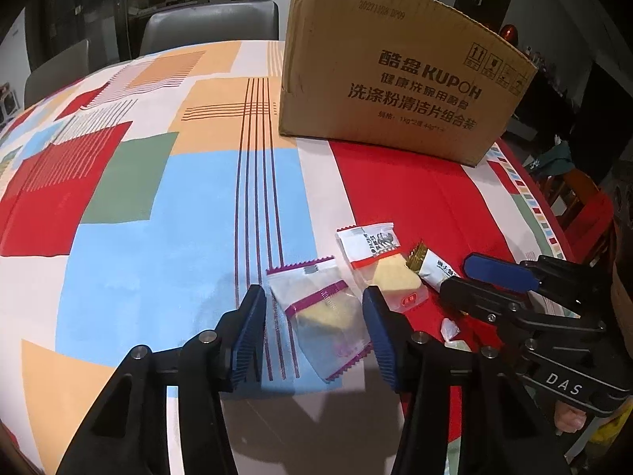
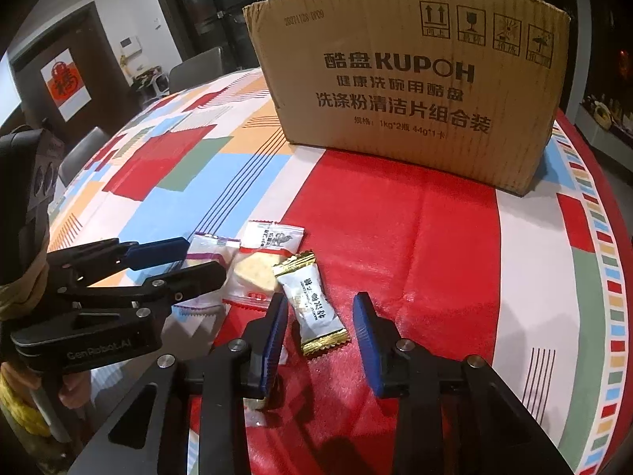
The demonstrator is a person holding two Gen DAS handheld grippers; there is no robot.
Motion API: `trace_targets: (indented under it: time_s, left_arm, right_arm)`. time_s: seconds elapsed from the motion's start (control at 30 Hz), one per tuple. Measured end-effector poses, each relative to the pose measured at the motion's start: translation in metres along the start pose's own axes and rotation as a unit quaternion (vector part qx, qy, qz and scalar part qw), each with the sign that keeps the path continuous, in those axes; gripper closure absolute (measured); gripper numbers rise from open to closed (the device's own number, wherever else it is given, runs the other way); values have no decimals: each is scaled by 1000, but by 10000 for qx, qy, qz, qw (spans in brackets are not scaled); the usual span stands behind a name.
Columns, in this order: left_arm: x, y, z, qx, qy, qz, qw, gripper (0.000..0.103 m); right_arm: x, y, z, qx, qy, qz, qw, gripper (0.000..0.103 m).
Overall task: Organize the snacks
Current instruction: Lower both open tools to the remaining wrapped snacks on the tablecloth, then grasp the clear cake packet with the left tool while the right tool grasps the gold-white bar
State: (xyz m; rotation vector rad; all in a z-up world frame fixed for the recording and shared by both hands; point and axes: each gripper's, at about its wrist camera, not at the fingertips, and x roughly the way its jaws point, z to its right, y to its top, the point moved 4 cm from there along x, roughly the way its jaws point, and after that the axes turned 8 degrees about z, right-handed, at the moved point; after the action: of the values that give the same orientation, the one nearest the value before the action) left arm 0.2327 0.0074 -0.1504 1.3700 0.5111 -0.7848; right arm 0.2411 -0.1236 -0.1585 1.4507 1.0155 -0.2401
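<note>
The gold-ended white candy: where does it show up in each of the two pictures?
Left wrist view: the gold-ended white candy lies right of centre, partly behind the right gripper.
Right wrist view: bottom centre, between that gripper's open fingers.
Shared landmark: the cardboard box behind.

We've got the left gripper [image 1: 314, 332] straddling a clear purple-edged snack packet [image 1: 320, 312], pads not quite pressing it. Just right sits a red-and-white packet [image 1: 376, 261] with a yellow cake, then a small gold-ended candy [image 1: 429, 271] by the right gripper [image 1: 480, 279]. A cardboard box [image 1: 399, 67] stands further back on the patchwork tablecloth [image 1: 158, 217].
</note>
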Motion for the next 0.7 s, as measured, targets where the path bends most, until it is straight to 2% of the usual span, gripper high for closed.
trace_targets:
  time_s: [0.13, 0.17, 0.23, 0.47, 0.7]
  left_arm:
    - [0, 1, -1, -50, -3, 18, 10000, 58]
    - [0, 1, -1, -50, 3, 24, 10000, 62]
    - [0, 1, -2, -70, 13, 38, 10000, 63]
    - [-2, 1, -5, -161, -40, 70, 9998, 69]
    - [-19, 6, -1, -124, -67, 298, 9995, 69]
  right_arm:
    - [4, 0, 0, -5, -9, 2, 10000, 74]
    - [5, 0, 0, -32, -26, 12, 10000, 74]
    - [5, 0, 1, -40, -36, 18, 10000, 81]
    - [3, 1, 0, 8, -70, 70, 10000, 82]
    - [-16, 7, -6, -75, -96, 292, 9995, 82]
